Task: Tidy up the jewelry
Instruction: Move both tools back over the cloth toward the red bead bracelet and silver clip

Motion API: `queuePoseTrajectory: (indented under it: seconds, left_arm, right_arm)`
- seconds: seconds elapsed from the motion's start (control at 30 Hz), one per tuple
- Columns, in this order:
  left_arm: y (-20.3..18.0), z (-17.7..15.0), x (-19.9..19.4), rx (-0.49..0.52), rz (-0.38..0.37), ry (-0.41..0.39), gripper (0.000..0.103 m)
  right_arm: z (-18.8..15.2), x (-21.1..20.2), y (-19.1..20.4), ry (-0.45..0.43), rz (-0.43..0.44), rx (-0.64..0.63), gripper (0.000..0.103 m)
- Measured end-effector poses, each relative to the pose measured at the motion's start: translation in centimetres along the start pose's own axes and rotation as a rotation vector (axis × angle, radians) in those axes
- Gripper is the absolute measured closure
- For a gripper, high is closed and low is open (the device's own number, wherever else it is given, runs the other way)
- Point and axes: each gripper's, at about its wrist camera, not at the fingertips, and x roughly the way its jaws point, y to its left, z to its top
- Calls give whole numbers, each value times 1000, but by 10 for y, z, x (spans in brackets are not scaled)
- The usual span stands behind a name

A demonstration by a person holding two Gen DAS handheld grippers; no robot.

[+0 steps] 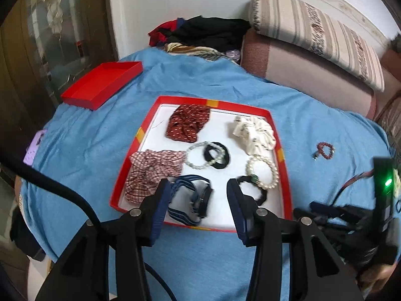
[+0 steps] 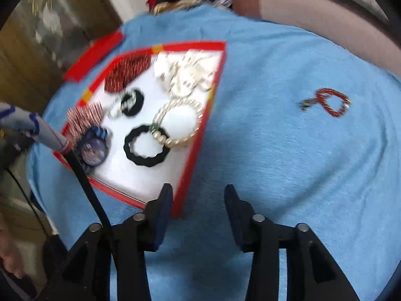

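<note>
In the left wrist view, a shallow red tray [image 1: 284, 150] with a white floor and small orange marks on its rim lies in the middle of a blue cloth [image 1: 75, 150]. At the tray's far edge sit a dark red scrunchie [image 1: 188, 123] with pale dashes and, toward the far right corner, a cream scrunchie [image 1: 254, 131]. Along the left edge lies a pink checked scrunchie [image 1: 153, 169]. In the middle a pale green bead bracelet [image 1: 200, 158] overlaps a black hair tie [image 1: 216, 155]. By the right edge a pearl bracelet [image 1: 263, 171] touches a second black hair tie [image 1: 253, 188]. At the near edge lies a navy striped band [image 1: 188, 200]. The left gripper [image 1: 195, 195] hangs over the tray's near edge with its jaws apart and nothing between them. A red lid [image 1: 100, 85] rests at the cloth's far left corner, and a red bead bracelet [image 1: 324, 150] lies on the cloth to the right of the tray, well apart from it. In the blurred right wrist view, the right gripper [image 2: 198, 200] hovers over the cloth just beside the tray's [image 2: 193, 165] near right corner, jaws parted and empty. The red bead bracelet [image 2: 330, 105] lies alone on the cloth [image 2: 275, 150] further right, a loop with a small dark clasp trailing to its left.
</note>
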Motion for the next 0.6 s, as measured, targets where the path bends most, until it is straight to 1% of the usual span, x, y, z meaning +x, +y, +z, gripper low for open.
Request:
queuePoseTrajectory:
  seconds: [0.07,0.17,0.33,0.43,0.6]
  left_arm:
    - [-14,-3,-4,32,21,-7,57]
    - [-37,-6,-10,71,20,-13,56]
    - [-77,-10,-19,148,15,-23,55]
    - [-96,-13,-21,187,7,-20,54]
    - [-121,-16,-18,232,1,-5,54]
  right_arm:
    - [-8,-14,-13,-36,-29,8,56]
    - [-17,-34,-45,-74,-69,47,56]
    - [-30,-53,-99,-84,-139,98,55]
    - [-32,-63,-123,-89,-166,118,55]
    - [-42,-76,-151,-102,-191,151,55]
